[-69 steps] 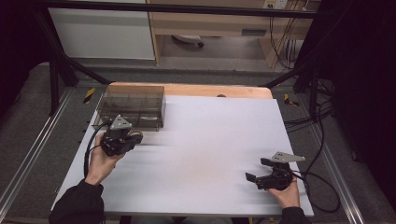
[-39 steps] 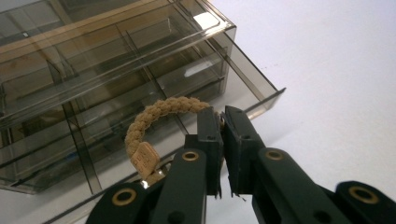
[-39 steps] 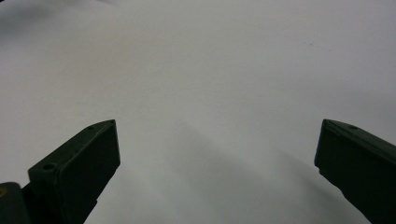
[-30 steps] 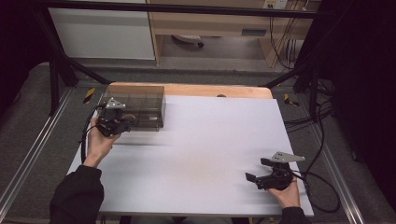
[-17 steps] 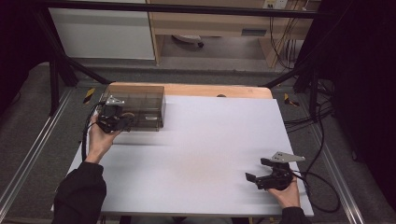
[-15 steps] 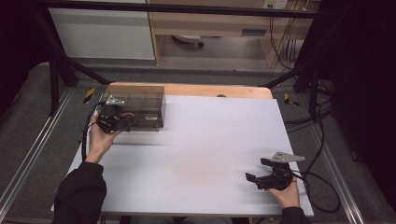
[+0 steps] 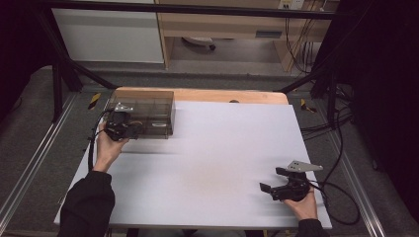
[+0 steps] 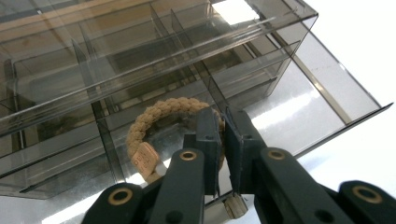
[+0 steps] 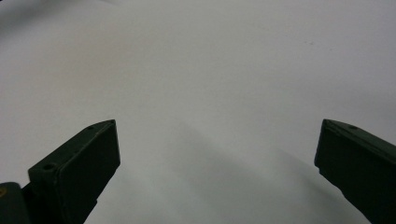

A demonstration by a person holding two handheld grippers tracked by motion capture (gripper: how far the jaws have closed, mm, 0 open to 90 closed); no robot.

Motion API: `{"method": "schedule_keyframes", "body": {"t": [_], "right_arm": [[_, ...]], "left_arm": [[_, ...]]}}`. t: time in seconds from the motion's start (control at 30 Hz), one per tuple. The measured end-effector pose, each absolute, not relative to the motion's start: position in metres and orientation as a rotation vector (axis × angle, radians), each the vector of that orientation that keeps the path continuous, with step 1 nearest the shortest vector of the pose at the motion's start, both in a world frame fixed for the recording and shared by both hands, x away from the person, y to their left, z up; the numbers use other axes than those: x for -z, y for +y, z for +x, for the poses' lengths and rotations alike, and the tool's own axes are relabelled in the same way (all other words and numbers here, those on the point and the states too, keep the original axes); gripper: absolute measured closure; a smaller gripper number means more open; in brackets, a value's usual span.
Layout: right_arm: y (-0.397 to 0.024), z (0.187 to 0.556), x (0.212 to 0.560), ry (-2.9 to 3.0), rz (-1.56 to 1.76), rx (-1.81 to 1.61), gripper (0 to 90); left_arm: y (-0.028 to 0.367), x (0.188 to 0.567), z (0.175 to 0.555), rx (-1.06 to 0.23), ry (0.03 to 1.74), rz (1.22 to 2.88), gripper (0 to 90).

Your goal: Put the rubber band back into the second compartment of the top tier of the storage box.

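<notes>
Pinching a tan braided bracelet [image 8: 161, 122] in the left gripper [image 8: 223, 122], jaws clamped together on its cord, just in front of the smoky clear organizer box [image 7: 148, 106] at the counter's [image 7: 212, 163] far left corner. Resting near the right front edge, right gripper [image 7: 269, 188], jaws wide apart, nothing between.

The high view is dim at its edges, with the white table [image 7: 207, 163] evenly lit from overhead. Glare streaks the smoky acrylic organiser [image 8: 154, 60]. The right gripper [image 9: 217, 177] casts a soft, blurred shadow.
</notes>
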State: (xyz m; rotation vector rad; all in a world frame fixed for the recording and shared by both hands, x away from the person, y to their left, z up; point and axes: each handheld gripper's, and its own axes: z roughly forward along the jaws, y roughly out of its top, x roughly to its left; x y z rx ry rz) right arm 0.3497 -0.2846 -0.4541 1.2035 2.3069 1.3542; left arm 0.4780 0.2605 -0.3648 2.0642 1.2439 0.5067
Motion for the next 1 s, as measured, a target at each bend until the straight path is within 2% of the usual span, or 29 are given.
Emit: {"method": "schedule_keyframes", "body": {"t": [0.57,0.6,0.77,1.0], "right_arm": [[-0.285,0.350,0.454,2.305,1.208,-1.355,0.7],[-0.285,0.349,0.454,2.305,1.212,-1.356,0.7],[-0.285,0.350,0.454,2.303,1.210,-1.359,0.7],[-0.285,0.349,0.454,2.302,1.213,-1.361,0.7]], "left_arm": [[0.266,0.350,0.462,-0.537,1.218,2.006,53.9],[0.266,0.349,0.461,-0.539,1.213,2.002,49.0],[0.267,0.345,0.451,-0.525,1.178,1.995,37.5],[0.271,0.346,0.436,-0.524,1.136,1.984,28.2]]}}
